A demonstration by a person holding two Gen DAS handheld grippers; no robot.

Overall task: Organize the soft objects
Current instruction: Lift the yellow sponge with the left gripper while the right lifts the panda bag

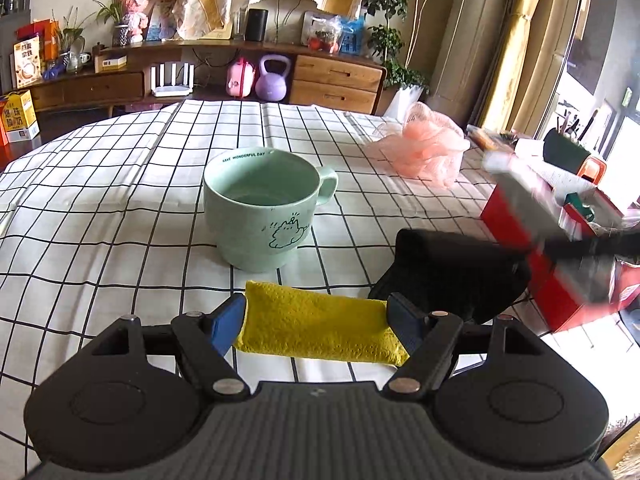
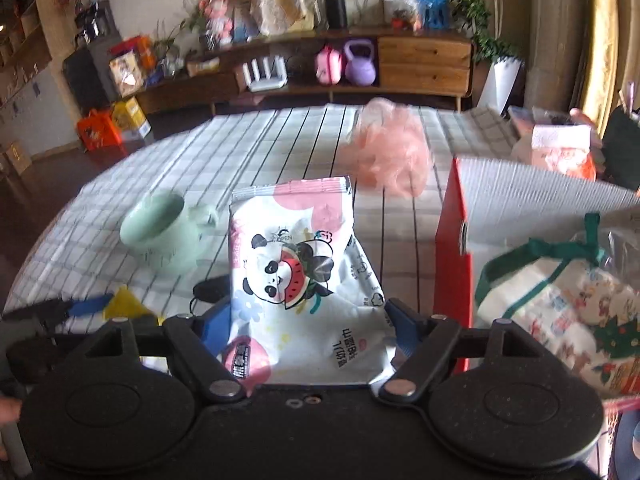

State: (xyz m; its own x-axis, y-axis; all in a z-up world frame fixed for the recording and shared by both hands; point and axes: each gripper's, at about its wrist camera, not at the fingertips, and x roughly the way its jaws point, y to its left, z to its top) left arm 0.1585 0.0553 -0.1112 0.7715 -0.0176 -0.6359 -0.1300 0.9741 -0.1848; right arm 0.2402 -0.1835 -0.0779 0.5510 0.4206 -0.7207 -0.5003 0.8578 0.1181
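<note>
My left gripper (image 1: 316, 324) is shut on a yellow sponge (image 1: 320, 326), its blue pads pressing on both ends, and holds it just above the checked tablecloth (image 1: 120, 208). In the right wrist view the same sponge (image 2: 126, 305) shows at the far left. My right gripper (image 2: 308, 328) is shut on a white packet with a panda and watermelon print (image 2: 296, 264), which stands upright between the pads. A pink mesh bath pouf (image 1: 428, 148) lies at the far right of the table. A black soft item (image 1: 452, 268) lies right of the sponge.
A mint green mug (image 1: 260, 216) stands just beyond the sponge. At the table's right edge stands a red box (image 2: 452, 248), with a printed cloth bag with green handles (image 2: 560, 300) in it. Behind the table runs a low wooden sideboard (image 1: 336, 80).
</note>
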